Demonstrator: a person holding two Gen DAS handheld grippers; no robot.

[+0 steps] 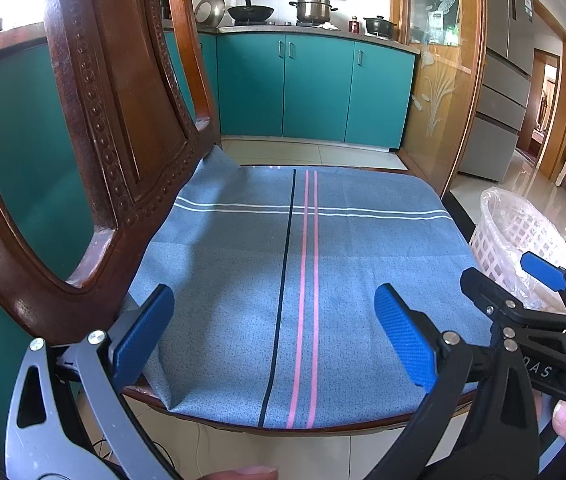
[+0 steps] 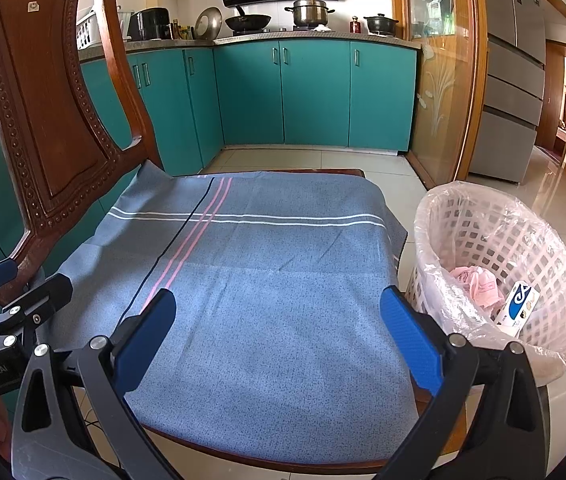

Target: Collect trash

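A pink lattice trash basket [image 2: 523,240] lined with a clear bag stands on the floor right of the chair; it also shows in the left wrist view [image 1: 511,236]. Inside lie a crumpled pink wrapper [image 2: 477,282] and a white-and-blue box [image 2: 521,306]. My left gripper [image 1: 275,304] is open and empty above the blue cloth [image 1: 291,280] on the chair seat. My right gripper [image 2: 279,308] is open and empty above the same cloth [image 2: 267,280]. The right gripper shows in the left wrist view [image 1: 507,276], and the left gripper shows at the left edge of the right wrist view [image 2: 23,276].
The carved wooden chair back [image 1: 83,120] rises at the left. Teal kitchen cabinets [image 2: 315,92] with pots on the counter stand behind. A glass door [image 2: 439,80] and a fridge [image 2: 519,60] are at the right. The tiled floor [image 2: 523,184] surrounds the chair.
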